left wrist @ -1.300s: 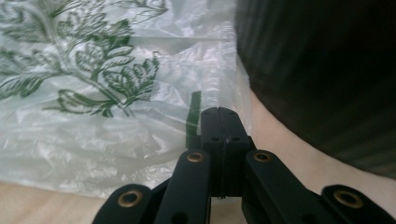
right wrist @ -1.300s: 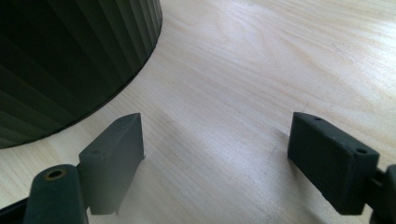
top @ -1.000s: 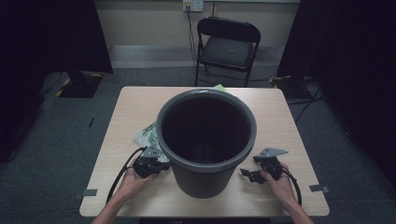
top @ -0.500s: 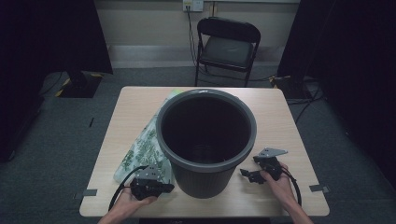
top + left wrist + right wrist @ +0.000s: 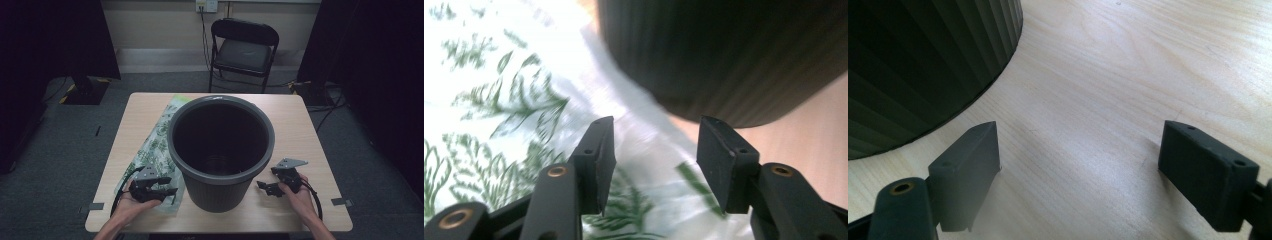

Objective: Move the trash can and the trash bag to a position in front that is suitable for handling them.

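A large dark grey ribbed bin [image 5: 220, 150] stands upright in the middle of the wooden table [image 5: 310, 130], and its inside looks dark and bare. A clear plastic bag with a green fern print [image 5: 152, 145] lies flat along the bin's left side. My left gripper [image 5: 172, 191] hovers over the bag's near end, pointing at the bin's base. In the left gripper view that gripper [image 5: 656, 125] is open over the bag [image 5: 499, 100], with the bin wall [image 5: 724, 50] just ahead. My right gripper [image 5: 261, 186] is open wide over bare wood [image 5: 1128, 75], right of the bin [image 5: 923, 60].
A black folding chair [image 5: 243, 50] stands beyond the far edge of the table. Cables run across the grey carpet at the back right. Tape marks sit at the table's near corners. Bare wood stretches to the right of the bin.
My left gripper has drawn back toward the near edge. The bag, bunched by the bin before, now lies stretched out along its left side. The right gripper has stayed put.
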`<action>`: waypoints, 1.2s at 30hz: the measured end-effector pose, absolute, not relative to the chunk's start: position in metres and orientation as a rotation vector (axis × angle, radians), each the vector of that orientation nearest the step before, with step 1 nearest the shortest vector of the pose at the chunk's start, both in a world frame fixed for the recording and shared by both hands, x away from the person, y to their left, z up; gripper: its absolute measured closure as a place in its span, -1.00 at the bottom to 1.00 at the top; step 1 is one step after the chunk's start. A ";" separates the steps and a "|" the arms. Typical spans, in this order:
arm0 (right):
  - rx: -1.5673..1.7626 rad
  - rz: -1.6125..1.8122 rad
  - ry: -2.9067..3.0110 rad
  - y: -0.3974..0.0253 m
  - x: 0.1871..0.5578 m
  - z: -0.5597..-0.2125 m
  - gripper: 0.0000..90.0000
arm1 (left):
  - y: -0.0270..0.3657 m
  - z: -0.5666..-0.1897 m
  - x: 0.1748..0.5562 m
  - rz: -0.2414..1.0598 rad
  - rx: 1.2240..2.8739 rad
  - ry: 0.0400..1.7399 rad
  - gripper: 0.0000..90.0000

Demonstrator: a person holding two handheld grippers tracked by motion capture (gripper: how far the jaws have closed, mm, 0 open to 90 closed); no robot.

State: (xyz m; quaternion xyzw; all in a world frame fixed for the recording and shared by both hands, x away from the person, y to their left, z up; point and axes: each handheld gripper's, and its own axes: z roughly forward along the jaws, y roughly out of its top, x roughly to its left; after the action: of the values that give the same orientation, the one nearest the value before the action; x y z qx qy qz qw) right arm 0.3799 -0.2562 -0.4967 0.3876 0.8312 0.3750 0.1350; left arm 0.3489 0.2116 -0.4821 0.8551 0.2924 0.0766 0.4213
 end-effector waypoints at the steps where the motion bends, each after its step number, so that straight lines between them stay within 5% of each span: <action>1: 1.123 1.088 2.408 -0.256 0.380 -0.497 -0.64 | 0.208 -0.486 0.352 0.186 2.155 0.721 -0.03; 5: 1.119 1.089 2.410 -0.255 0.381 -0.497 -0.64 | 0.202 -0.493 0.360 0.202 2.206 0.744 0.02; 8: 1.116 1.090 2.414 -0.255 0.380 -0.497 -0.64 | 0.202 -0.491 0.362 0.215 2.231 0.751 0.57; 12: 1.117 1.096 2.416 -0.255 0.380 -0.497 -0.64 | 0.195 -0.488 0.355 0.129 2.276 0.711 1.00; 25: 1.120 1.092 2.414 -0.255 0.380 -0.497 -0.65 | 0.162 -0.487 0.334 -0.051 2.312 0.558 0.95; 36: 1.119 1.089 2.417 -0.254 0.380 -0.497 -0.65 | 0.170 -0.490 0.345 0.006 2.271 0.610 0.97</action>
State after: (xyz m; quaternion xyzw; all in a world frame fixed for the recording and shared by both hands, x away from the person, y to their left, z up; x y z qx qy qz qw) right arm 0.3798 -0.2543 -0.4966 0.3854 0.8327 0.3752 0.1317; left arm 0.3450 0.1696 -0.4904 0.8913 0.2394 0.0025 0.3851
